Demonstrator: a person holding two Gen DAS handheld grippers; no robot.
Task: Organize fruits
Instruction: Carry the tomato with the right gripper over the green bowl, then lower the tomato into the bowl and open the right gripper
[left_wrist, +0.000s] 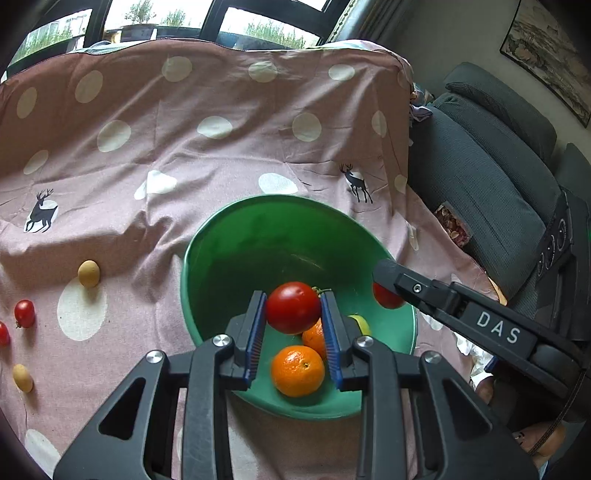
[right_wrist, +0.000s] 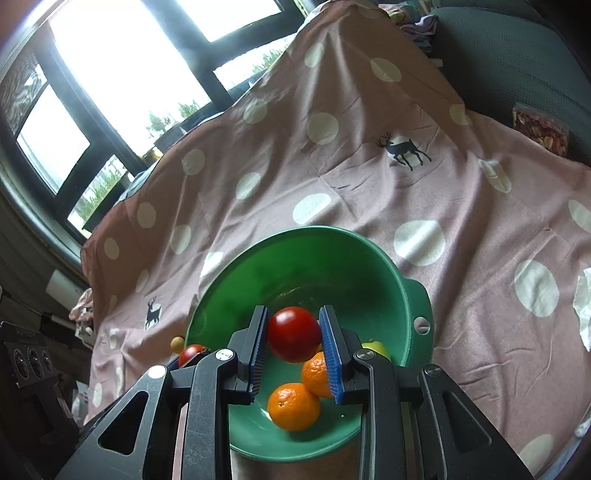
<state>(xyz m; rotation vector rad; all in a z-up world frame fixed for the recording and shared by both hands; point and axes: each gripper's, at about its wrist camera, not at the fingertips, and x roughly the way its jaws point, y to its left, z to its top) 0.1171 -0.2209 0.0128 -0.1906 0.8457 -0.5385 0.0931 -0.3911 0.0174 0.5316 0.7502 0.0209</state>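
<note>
Blue ribbed pads on my left gripper (left_wrist: 293, 325) clamp a red tomato (left_wrist: 293, 307) between the fingers, above the green bowl (left_wrist: 229, 236). My right gripper (right_wrist: 293, 345) pinches a second red tomato (right_wrist: 294, 334) the same way over the same bowl. Below them, two oranges (right_wrist: 293, 406) lie touching on the bowl's floor, with a yellow-green fruit (right_wrist: 376, 349) at the near rim. The bowl sits on a pink polka-dot cloth (left_wrist: 221, 166) with deer prints. To the left of the bowl on the cloth lie a small tan fruit (left_wrist: 88, 273) and a cherry tomato (left_wrist: 24, 313).
</note>
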